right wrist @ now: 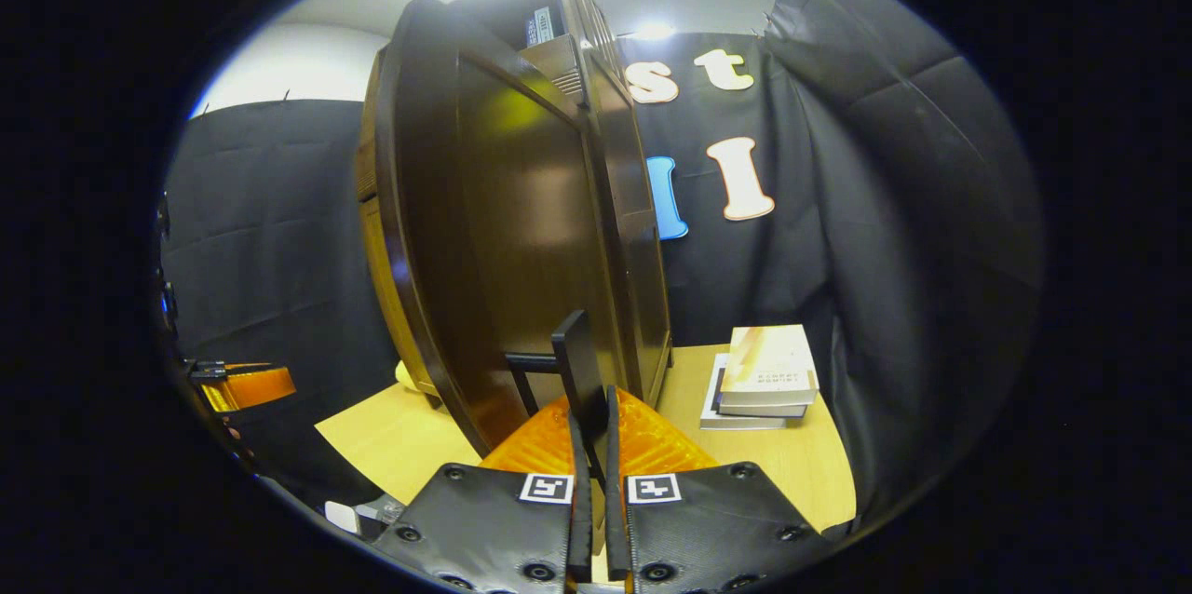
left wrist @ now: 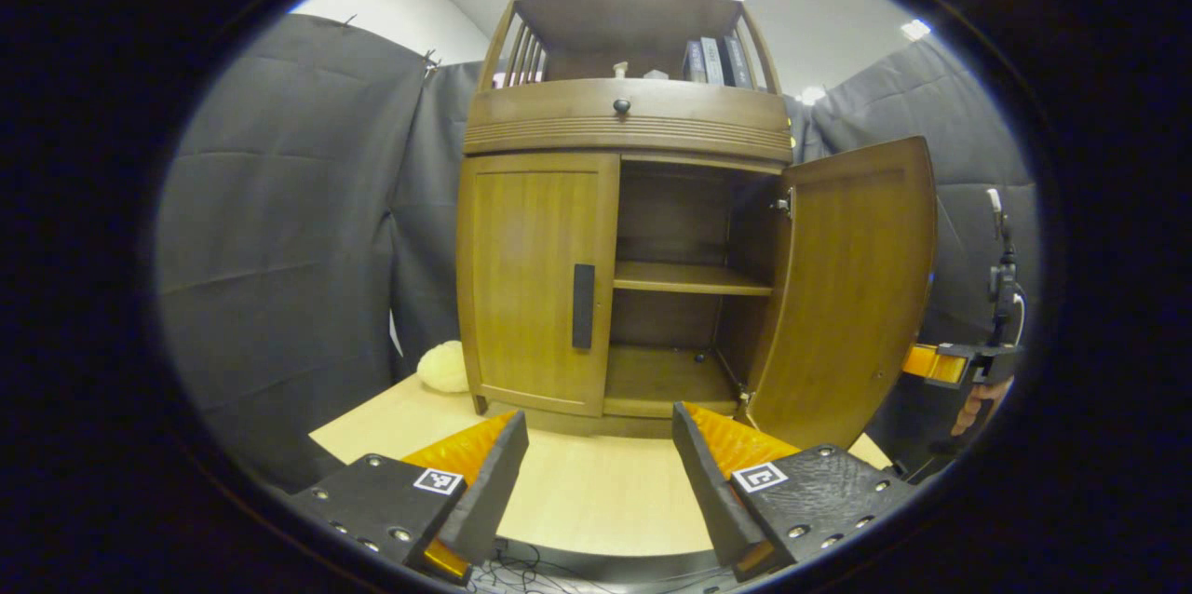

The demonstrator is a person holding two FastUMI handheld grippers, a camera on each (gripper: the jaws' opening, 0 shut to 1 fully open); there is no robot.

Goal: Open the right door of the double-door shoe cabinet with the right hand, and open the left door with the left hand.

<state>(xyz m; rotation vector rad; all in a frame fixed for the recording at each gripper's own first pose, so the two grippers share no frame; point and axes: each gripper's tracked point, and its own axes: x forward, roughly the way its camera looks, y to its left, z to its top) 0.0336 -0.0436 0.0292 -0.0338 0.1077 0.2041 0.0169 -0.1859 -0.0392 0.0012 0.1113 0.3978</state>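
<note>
Standing on the pale wooden tabletop (left wrist: 596, 492), the brown wooden double-door shoe cabinet (left wrist: 626, 124) has its right door (left wrist: 852, 287) swung wide open, showing a middle shelf (left wrist: 689, 277) inside. Its left door (left wrist: 535, 282) is shut flat against the cabinet front, with a dark vertical bar handle (left wrist: 583, 305) near its inner edge. In the left gripper view, the left hand-held gripper (left wrist: 601, 473) hovers in front of the cabinet with its fingers spread wide and nothing between them, roughly facing the gap between the two doors. In the right gripper view, the right hand-held gripper (right wrist: 591, 454) has its fingers pressed nearly together on the dark bar handle (right wrist: 582, 371) of the open right door (right wrist: 503, 222). That gripper also shows in the left gripper view just behind the open door's outer edge (left wrist: 941, 363). A cream fluffy object (left wrist: 444, 367) lies on the tabletop beside the cabinet's left side. Two stacked books (right wrist: 764, 375) rest on the tabletop to the cabinet's right.
</note>
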